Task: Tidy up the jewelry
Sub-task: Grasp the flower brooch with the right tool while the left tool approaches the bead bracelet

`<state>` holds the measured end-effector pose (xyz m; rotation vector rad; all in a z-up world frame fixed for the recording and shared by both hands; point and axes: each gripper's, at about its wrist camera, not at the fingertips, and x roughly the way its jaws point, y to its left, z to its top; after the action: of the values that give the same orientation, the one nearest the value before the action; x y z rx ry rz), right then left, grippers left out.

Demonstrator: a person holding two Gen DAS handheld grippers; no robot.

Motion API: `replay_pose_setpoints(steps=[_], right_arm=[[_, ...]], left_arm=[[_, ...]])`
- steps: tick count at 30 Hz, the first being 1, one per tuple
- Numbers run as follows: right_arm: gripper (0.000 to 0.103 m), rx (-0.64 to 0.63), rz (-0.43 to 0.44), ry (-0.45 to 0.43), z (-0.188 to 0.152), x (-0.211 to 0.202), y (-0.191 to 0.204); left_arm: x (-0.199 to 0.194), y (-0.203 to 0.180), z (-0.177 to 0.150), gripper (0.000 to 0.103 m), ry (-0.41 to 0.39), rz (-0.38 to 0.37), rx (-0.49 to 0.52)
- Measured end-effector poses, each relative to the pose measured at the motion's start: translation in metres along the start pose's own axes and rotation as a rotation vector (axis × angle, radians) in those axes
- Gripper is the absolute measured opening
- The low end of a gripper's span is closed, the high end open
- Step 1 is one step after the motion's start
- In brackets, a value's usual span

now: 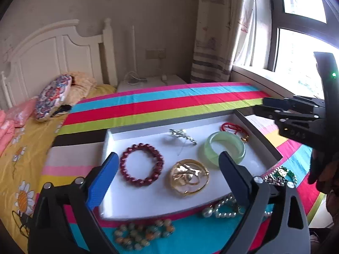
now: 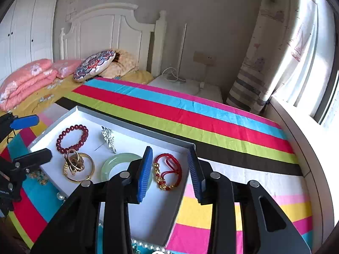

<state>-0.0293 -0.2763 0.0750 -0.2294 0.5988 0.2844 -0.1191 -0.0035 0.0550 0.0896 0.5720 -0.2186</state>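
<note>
The white tray [image 1: 250, 170] holds a garnet bead bracelet [image 1: 141, 164] and gold bangles [image 1: 189, 176] between the wide-open, empty left gripper [image 1: 169, 165] fingers; a red cord bracelet [image 2: 168, 172] lies between the part-open, empty right gripper [image 2: 169, 174] fingers.

No readable text, labels or brands — faint marks on a black fitting, illegible

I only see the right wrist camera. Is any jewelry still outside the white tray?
Observer: Yes. A strand of green and orange beads lies on the striped cloth, in front of the tray.
Operator: What is the left gripper doing?
Observer: The left gripper is open and empty. In its own view, its fingers frame the dark red bracelet and the gold bangles.
Operator: Anything else outside?
Observer: A green jewelled piece lies just off the tray's right corner.
</note>
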Motion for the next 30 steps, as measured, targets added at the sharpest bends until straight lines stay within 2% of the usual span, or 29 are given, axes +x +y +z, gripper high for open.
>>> replay_pose_setpoints(steps=[2,3,11,17,21,24,26,30], right_arm=[[0.052,0.010,0.007,-0.011,-0.003,-0.007,-0.003],[0.054,0.014,0.013,-0.017,-0.005,-0.011,-0.005],[0.055,0.025,0.044,-0.009,-0.039,-0.044,-0.018],[0.056,0.007,0.109,0.034,-0.068,-0.058,-0.016],[0.056,-0.048,0.231,0.116,-0.081,-0.049,-0.002],[0.052,-0.088,0.252,0.173,-0.089,-0.038,0.009],[0.044,-0.090,0.272,0.198,-0.091,-0.032,0.013],[0.041,-0.130,0.286,0.222,-0.091,-0.028,0.020]], left_arm=[[-0.009,0.005,-0.006,0.099,-0.014,0.021,-0.015],[-0.012,0.007,-0.009,0.100,-0.016,0.028,-0.024],[-0.036,0.043,-0.056,0.100,0.022,0.054,-0.132],[-0.041,0.062,-0.069,0.100,0.035,0.038,-0.192],[-0.033,0.063,-0.072,0.100,0.070,0.017,-0.199],[-0.029,0.062,-0.073,0.100,0.082,0.005,-0.200],[-0.027,0.061,-0.073,0.100,0.090,-0.004,-0.198],[-0.021,0.061,-0.072,0.100,0.120,-0.017,-0.208]])
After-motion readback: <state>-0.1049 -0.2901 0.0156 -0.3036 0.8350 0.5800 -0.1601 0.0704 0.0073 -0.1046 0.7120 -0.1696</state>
